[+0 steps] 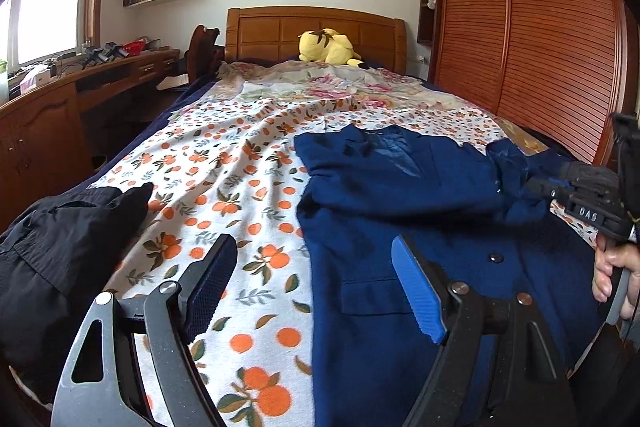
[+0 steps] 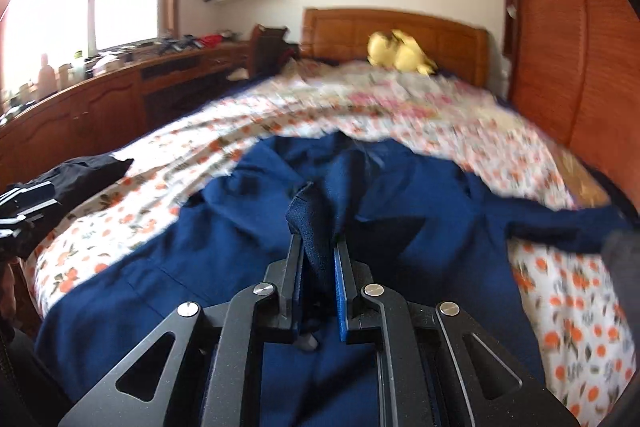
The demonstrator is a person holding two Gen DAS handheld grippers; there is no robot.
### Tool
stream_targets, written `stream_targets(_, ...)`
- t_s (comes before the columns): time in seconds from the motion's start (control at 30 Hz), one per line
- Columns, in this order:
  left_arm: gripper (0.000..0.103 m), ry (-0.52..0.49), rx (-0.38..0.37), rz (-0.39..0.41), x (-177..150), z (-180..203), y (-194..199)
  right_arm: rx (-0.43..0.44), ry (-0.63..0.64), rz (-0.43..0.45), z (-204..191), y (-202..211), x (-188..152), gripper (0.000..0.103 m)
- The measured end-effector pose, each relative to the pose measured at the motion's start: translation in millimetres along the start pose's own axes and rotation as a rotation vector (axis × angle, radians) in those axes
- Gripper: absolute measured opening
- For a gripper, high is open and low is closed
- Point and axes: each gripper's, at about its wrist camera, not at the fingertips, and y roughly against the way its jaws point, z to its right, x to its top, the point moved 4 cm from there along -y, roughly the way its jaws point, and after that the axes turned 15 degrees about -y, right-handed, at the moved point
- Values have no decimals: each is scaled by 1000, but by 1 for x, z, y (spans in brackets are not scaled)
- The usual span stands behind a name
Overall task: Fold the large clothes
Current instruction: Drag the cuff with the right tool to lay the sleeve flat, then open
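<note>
A navy blue suit jacket (image 1: 400, 195) lies face up on the bed, collar toward the headboard; it also fills the right wrist view (image 2: 248, 227). My left gripper (image 1: 316, 267) is open and empty, hovering over the jacket's left edge near its pocket flap. My right gripper (image 2: 318, 227) is shut on a fold of the jacket's fabric (image 2: 316, 223), lifted off the bed. In the left wrist view the right gripper (image 1: 548, 183) shows at the far right, holding the jacket's sleeve end.
The bed (image 1: 224, 163) has an orange-fruit print sheet. A black garment (image 1: 64, 235) lies at its left edge. A yellow plush toy (image 1: 326, 47) sits by the wooden headboard. A desk (image 1: 60, 87) stands left, a slatted wardrobe (image 1: 520, 27) right.
</note>
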Motion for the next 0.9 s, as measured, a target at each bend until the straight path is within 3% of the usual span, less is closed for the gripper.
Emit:
stream_targets(0.23, 80, -39, -39, 0, 15, 32, -10, -58, -96, -93, 38, 1, -44, 19)
stream_targets(0.33, 80, -56, -57, 2, 20, 46, -14, -82, -102, -89, 48, 16, -54, 22)
stream_targets(0.5, 80, -79, -88, -4, 27, 68, -20, -131, -82, -73, 53, 46, -60, 25)
stream_targets(0.6, 80, -86, -103, -3, 31, 79, -23, -159, -73, -80, 53, 63, -59, 36)
stream_targets(0.73, 80, -94, -105, -16, 33, 89, -30, -152, -42, -70, 43, 88, -60, 48)
stream_targets(0.9, 80, -100, -116, -25, 35, 100, -36, -131, -13, -93, 34, 92, -63, 50)
